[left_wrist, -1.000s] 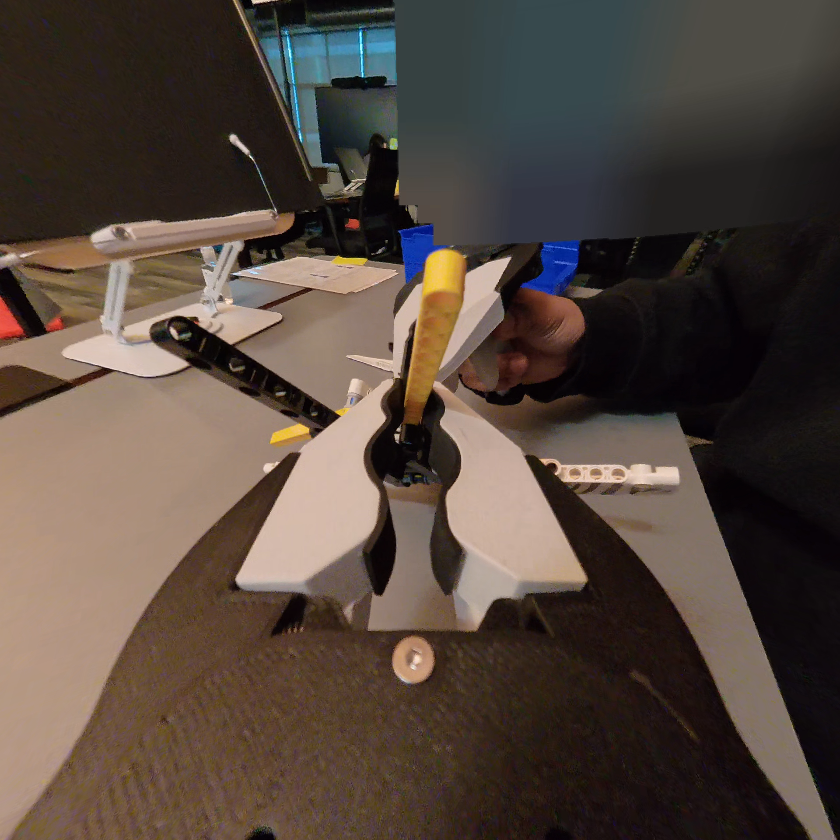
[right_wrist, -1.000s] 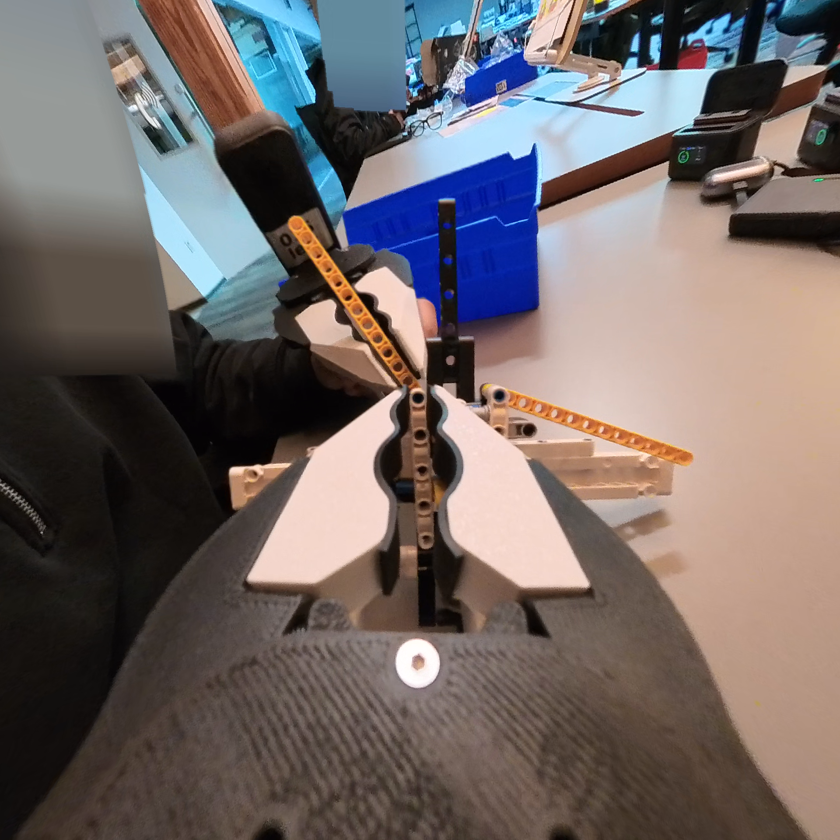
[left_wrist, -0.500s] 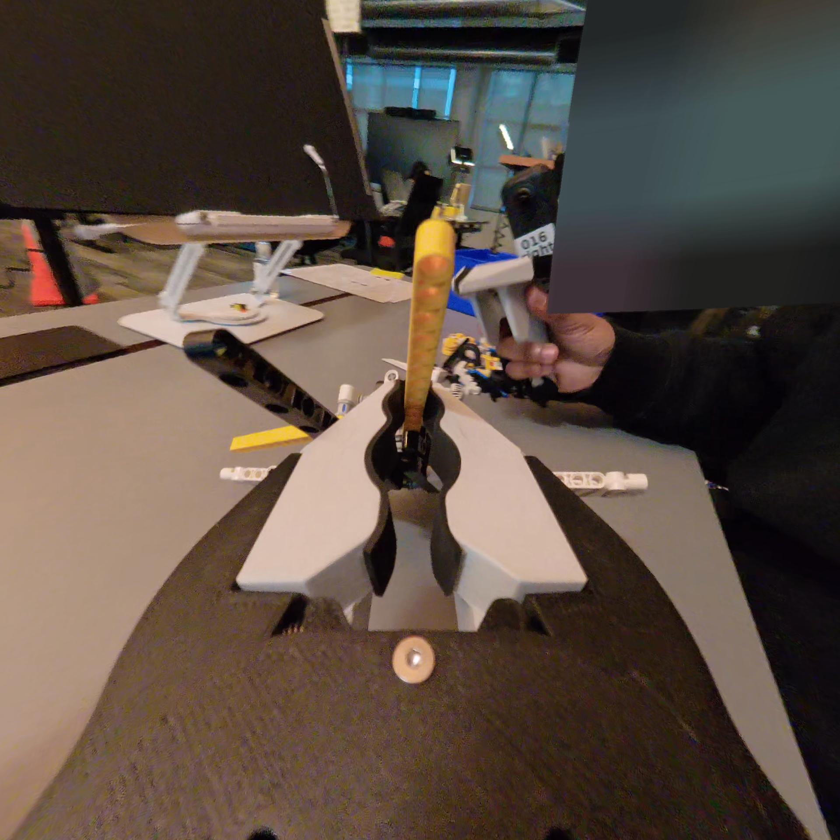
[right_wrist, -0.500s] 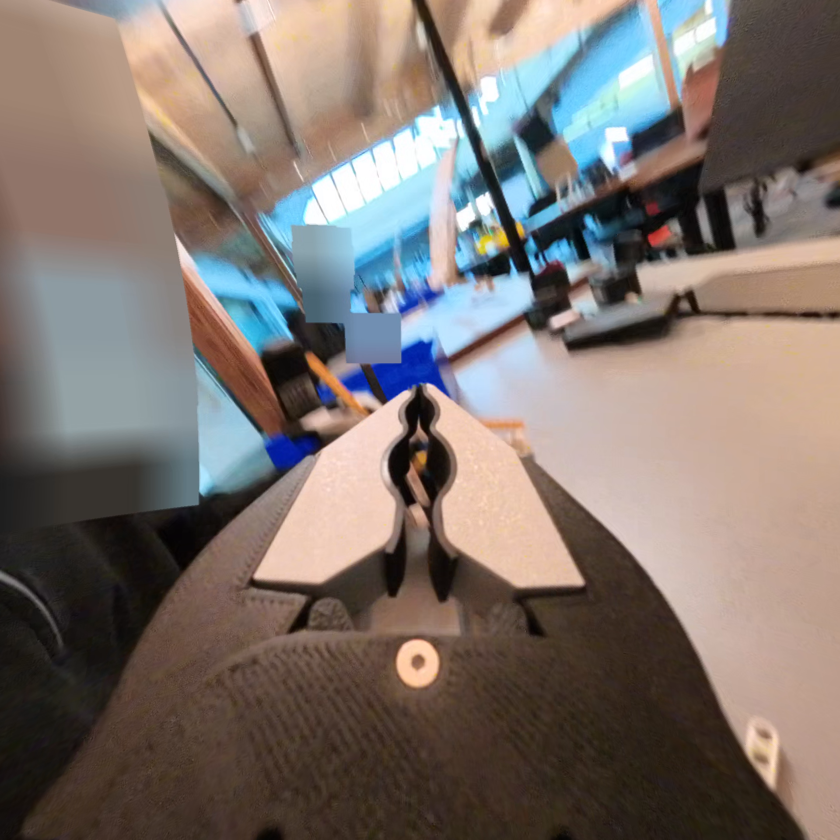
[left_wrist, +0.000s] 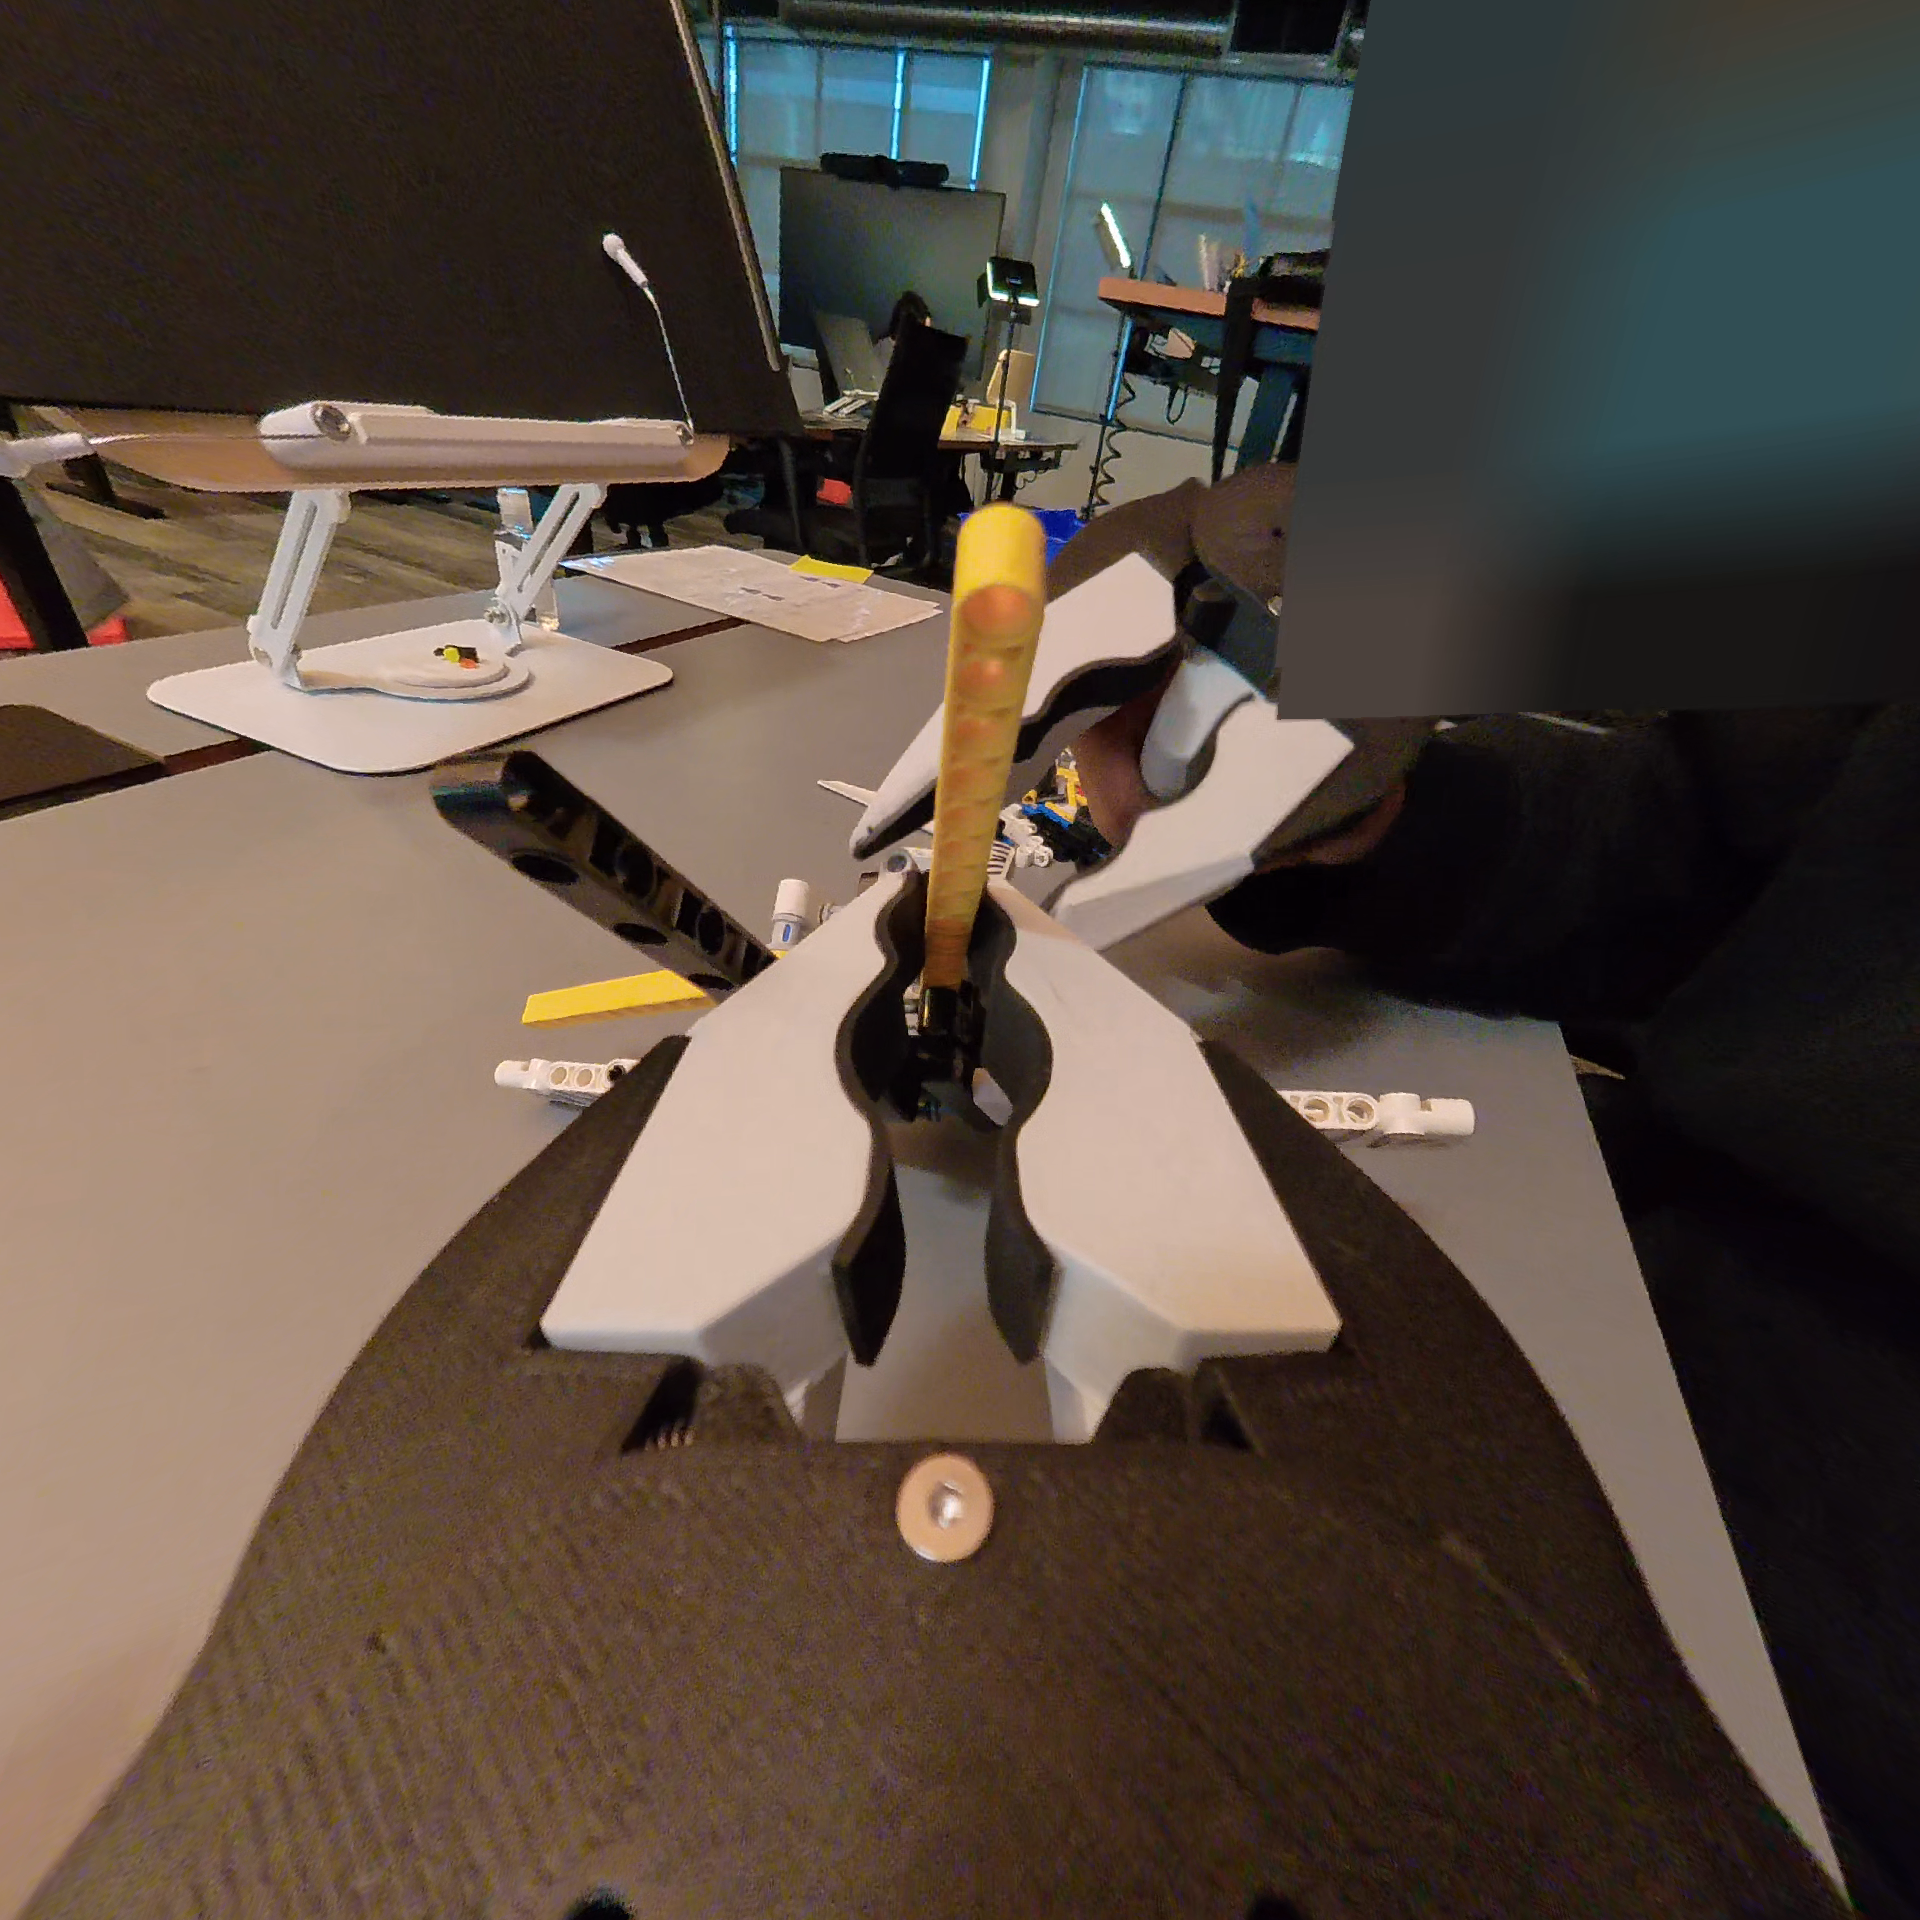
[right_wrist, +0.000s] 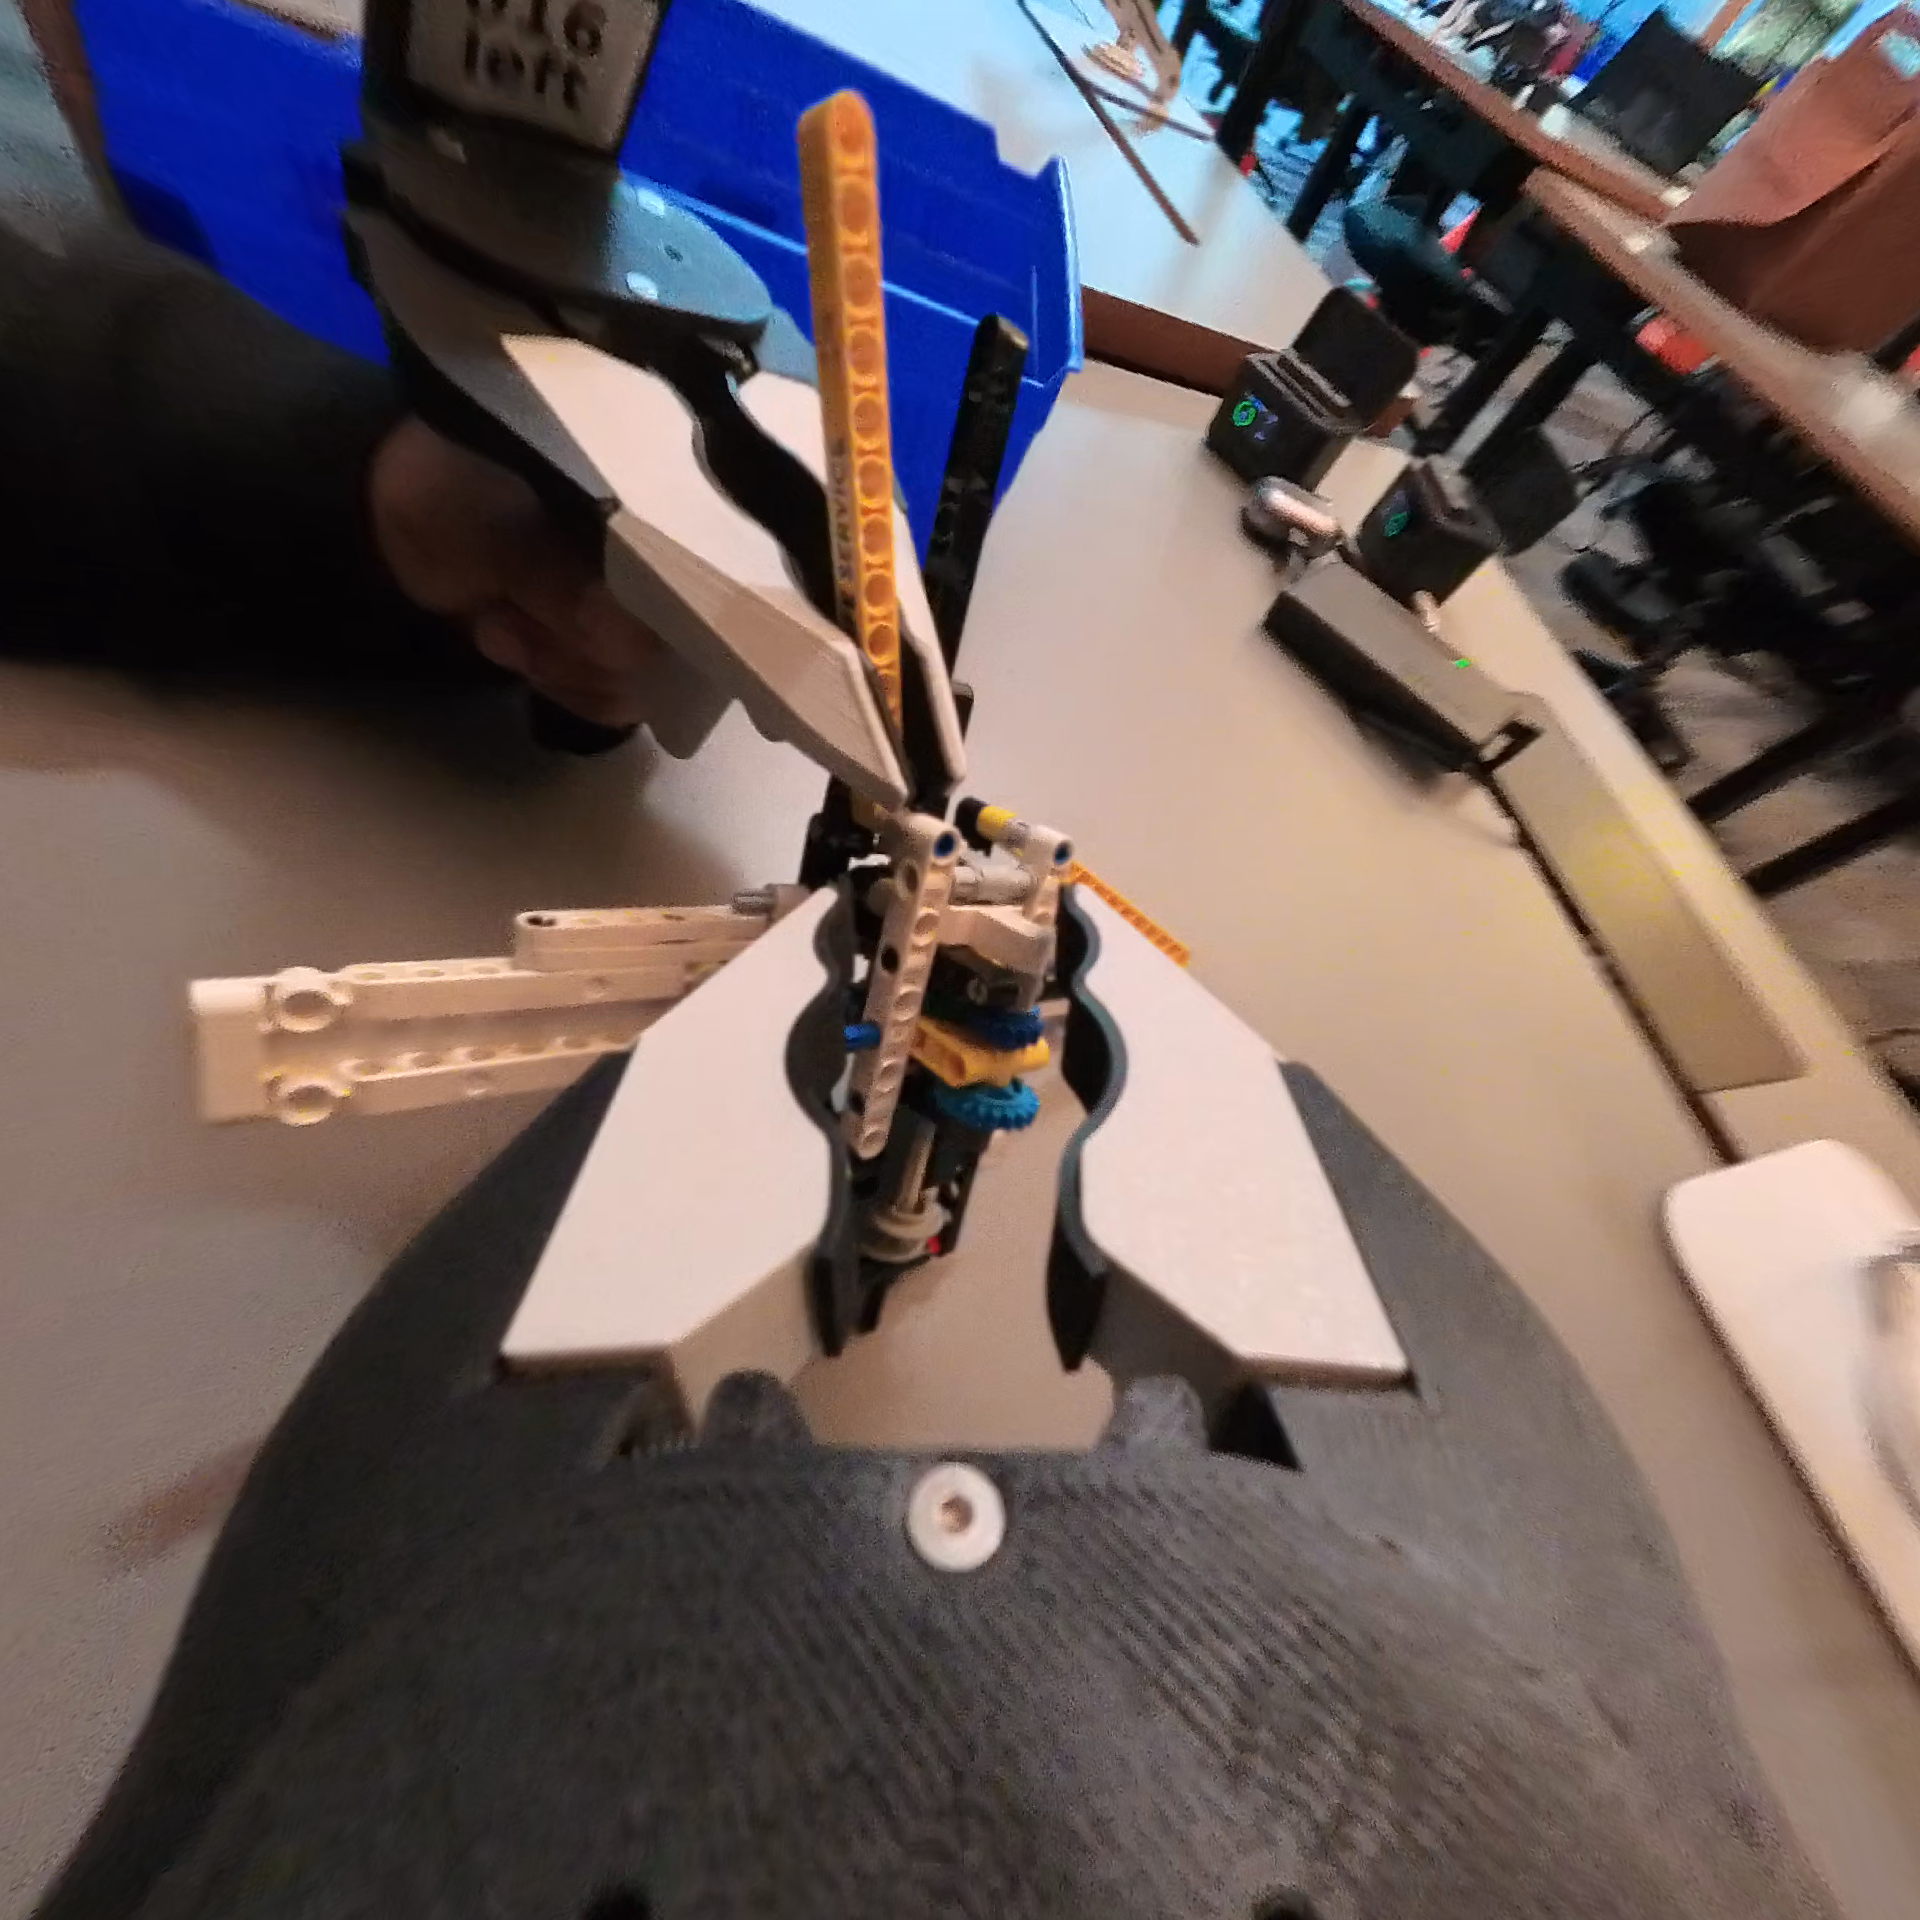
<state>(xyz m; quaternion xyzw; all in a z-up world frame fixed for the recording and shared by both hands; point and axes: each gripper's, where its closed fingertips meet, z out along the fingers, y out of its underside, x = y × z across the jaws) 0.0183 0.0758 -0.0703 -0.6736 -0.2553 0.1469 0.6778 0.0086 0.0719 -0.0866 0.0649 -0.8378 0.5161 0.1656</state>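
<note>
- Our left gripper clamps the yellow beam upright.
- Our right gripper hangs spread around the toy model, not squeezing it.

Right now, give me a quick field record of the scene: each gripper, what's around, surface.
left gripper: shut on the yellow beam of a building-brick model, near its lower end; the beam stands up
right gripper: open, fingers either side of the model's white beam and blue gears, gap showing at the right pad
black beam: juts out to the left
behind: blue bin
surface: grey table
</note>
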